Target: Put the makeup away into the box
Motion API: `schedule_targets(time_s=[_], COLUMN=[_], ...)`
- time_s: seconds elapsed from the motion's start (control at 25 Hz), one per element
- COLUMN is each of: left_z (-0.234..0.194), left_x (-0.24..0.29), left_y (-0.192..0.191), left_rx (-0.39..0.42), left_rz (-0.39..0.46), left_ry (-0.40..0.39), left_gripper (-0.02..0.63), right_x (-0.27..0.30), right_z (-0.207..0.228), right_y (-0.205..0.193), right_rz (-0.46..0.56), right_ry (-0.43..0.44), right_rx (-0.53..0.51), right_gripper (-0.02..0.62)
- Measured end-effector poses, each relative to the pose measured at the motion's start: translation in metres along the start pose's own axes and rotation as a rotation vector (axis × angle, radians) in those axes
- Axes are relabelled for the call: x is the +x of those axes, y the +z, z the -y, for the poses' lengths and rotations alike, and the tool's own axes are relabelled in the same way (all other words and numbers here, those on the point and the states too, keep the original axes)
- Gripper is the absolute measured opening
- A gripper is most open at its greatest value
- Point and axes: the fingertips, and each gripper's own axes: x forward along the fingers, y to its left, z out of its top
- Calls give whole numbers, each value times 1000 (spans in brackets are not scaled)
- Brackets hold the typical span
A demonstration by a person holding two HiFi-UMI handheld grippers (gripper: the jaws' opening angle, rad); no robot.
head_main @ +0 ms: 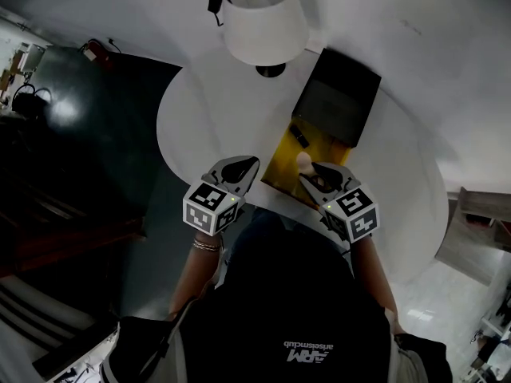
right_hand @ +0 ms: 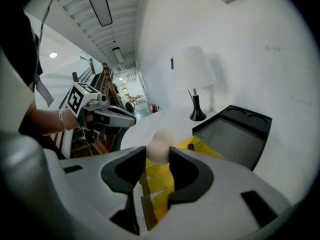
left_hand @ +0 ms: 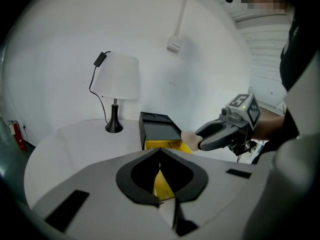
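1. Head view: a box [head_main: 289, 156] with a yellow inside and a black lid thrown back is seen on a round white table [head_main: 200, 118], just in front of a lamp [head_main: 263, 18]. The right gripper [head_main: 308, 172] is held over the box's near edge, and a pale sponge [head_main: 304, 162] is clamped at its tips, above the yellow inside. The left gripper [head_main: 251, 163] is held just beside the box's near left corner.

2. Left gripper view: the left gripper's [left_hand: 160, 153] jaws are seen pressed together with nothing between them, and the box's [left_hand: 159, 129] yellow inside shows just beyond the tips. The sponge [left_hand: 188, 136] is seen above the box's near right edge, sticking out of the right gripper [left_hand: 199, 140].

3. Right gripper view: the sponge [right_hand: 160, 146] is pinched from both sides by the right gripper's [right_hand: 158, 158] pads, and its rounded end stands clear of the tips. The box [right_hand: 235, 139] lies below and beyond it, with the lid to the right. The left gripper [right_hand: 125, 119] is seen well to the left of the box.

4. Handling, as judged: the sponge is taken to be very light, soft and springy, and not fragile. It is best held across its middle with a gentle squeeze. It may cling to a pad or bounce when let go, so a release low inside the box is called for.
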Motion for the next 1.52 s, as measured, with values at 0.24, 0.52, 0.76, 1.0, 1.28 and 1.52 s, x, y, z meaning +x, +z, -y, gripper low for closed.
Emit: schedule_targets(time_s=[0.24,0.52,0.76,1.0,1.28,1.52], left_z=[-10,-24,-33,-43,-50,-51], left_x=[2,-1,-1,-3,-5,-3], left_y=[-6,-23,-39,-48,-58,-62], left_rx=[-24,-65,-112,-136,-152,-138], left_rz=[-11,-42,-66,-86,-112,-124], left_ry=[-23,-22,-16,-15,-17,-16], left_gripper=[18,18,18,18,18,18], right_x=[19,43,59,73,86,96], right_z=[-5,-4,-9,-12,-11,-14], right_y=[-10,-25,-38,-50,-65,-79], right_rz=[-63,-128,-196,-265,-337,-427], right_ry=[18,63,96,138,161,199], right_rx=[8,43,25,26,42,19], right_gripper=[160,160,160,160,161,161])
